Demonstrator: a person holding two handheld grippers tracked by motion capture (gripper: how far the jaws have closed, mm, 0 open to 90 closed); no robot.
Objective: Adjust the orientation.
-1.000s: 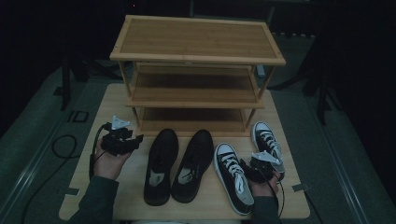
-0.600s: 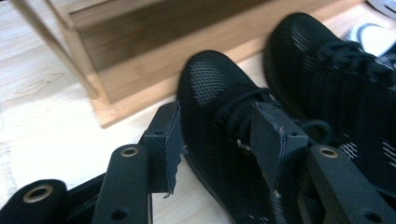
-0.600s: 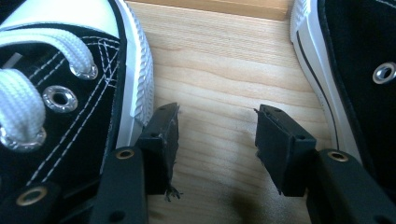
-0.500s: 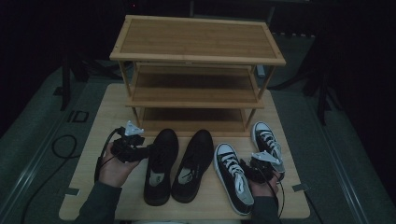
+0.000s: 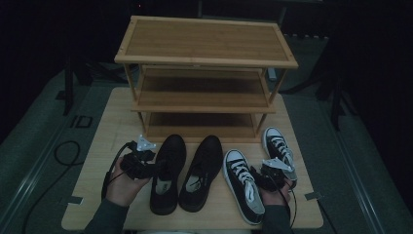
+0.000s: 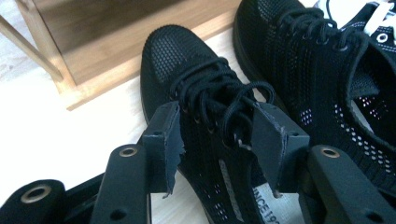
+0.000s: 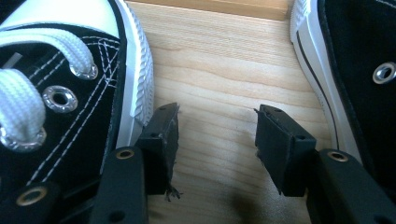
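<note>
Straddling the black mesh shoe (image 6: 205, 140), left hand-held gripper (image 6: 215, 135) gapes.

1. Setting: a staged recording rig, not a home.
2. Evidence: light wooden table (image 5: 102, 146) on dark floor, black surround, loose cable (image 5: 63, 151), tape marks, three-tier wooden shoe rack (image 5: 204, 48).

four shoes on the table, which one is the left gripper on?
The leftmost black mesh shoe: left gripper straddles its laces, jaws open. The others lie to its right.
</note>
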